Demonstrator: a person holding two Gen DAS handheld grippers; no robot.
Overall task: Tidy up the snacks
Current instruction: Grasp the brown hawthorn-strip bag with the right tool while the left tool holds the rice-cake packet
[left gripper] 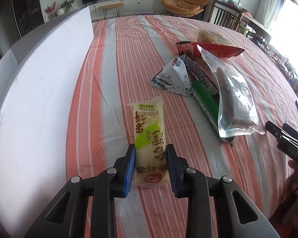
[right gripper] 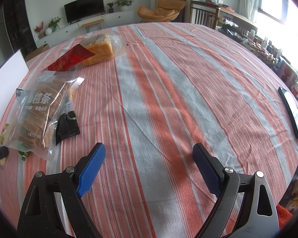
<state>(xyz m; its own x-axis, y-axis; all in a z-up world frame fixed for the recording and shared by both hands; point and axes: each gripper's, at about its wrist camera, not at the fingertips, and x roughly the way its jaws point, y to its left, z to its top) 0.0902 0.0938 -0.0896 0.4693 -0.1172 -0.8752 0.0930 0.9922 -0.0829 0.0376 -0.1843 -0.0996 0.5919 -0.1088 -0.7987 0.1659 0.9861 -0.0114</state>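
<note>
My left gripper (left gripper: 151,148) is shut on a pale rice-cracker packet (left gripper: 149,136) with green and brown print, which lies lengthwise on the striped tablecloth. A pile of snacks lies to its right: a white-blue triangular pack (left gripper: 172,77), a green bar (left gripper: 205,103), a clear bag of brown slices (left gripper: 236,99), a red packet (left gripper: 214,50). My right gripper (right gripper: 149,150) is open and empty over bare cloth. In the right wrist view the clear bag (right gripper: 39,109), red packet (right gripper: 69,59), black sachets (right gripper: 67,125) and a bagged bread loaf (right gripper: 101,50) lie to the left.
A white box wall (left gripper: 39,99) stands along the left of the table. A black phone (right gripper: 293,113) lies near the right table edge. The right gripper's tip (left gripper: 284,136) shows at the right of the left wrist view. Chairs and shelves stand beyond the table.
</note>
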